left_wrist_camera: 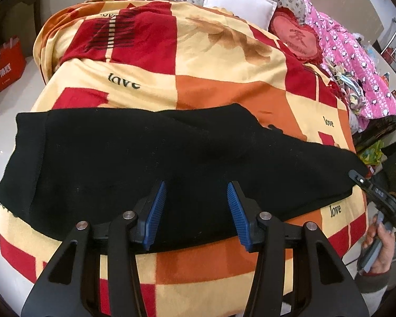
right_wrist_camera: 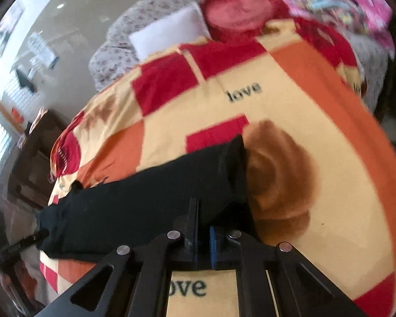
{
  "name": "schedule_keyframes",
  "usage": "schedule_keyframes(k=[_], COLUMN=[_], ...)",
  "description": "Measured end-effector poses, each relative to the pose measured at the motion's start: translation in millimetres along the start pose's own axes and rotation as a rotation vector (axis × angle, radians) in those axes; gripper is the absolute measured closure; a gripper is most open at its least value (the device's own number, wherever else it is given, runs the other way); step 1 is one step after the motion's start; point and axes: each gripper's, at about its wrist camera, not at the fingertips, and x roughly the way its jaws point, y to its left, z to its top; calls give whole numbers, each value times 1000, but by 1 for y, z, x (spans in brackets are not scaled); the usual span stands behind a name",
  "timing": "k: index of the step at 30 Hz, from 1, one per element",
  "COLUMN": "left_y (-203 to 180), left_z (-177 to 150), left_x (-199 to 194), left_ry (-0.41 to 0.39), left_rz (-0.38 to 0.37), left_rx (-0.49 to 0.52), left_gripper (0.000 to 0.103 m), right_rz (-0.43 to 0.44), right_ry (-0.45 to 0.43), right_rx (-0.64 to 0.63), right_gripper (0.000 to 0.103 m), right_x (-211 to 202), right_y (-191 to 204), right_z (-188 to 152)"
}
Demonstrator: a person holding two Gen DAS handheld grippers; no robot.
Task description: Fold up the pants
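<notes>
From the left wrist camera, one pair of black pants (left_wrist_camera: 150, 158) lies spread lengthwise across a bed covered by one blanket (left_wrist_camera: 224, 84) checked in red, orange and cream, with the word "love" readable four times on it. The left hand-held gripper (left_wrist_camera: 196, 211) hangs over the near edge of the pants with its two blue pads (left_wrist_camera: 155, 211) apart and nothing between them. At the right end of the pants, the right hand-held gripper (left_wrist_camera: 356, 177) sits at the fabric's edge, carried by a hand (left_wrist_camera: 380, 248). At the head of the bed are one white pillow (left_wrist_camera: 237, 0), one red heart-shaped cushion (left_wrist_camera: 295, 37) and one pink printed cloth (left_wrist_camera: 356, 60); one red paper bag (left_wrist_camera: 6, 63) stands on the floor to the left. From the right wrist camera, which is blurred, the jaws of the right hand-held gripper (right_wrist_camera: 204, 243) are closed beside the near hem of the pants (right_wrist_camera: 145, 206); whether they pinch the cloth is unclear.
</notes>
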Motion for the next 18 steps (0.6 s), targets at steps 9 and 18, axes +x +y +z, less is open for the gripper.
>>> schedule_keyframes(k=[9,18], left_y=[1,3], left_z=[-2,-3], left_x=[7,9], left_ry=[18,-12], left_rz=[1,73], left_rx=[-2,6], left_gripper=[55,55], right_rz=[-27,-84], right_ry=[101,-37], right_rx=[48,-27], right_gripper=[96,88], right_x=[14,-31], right_y=[-23,-2], right_z=[-15,8])
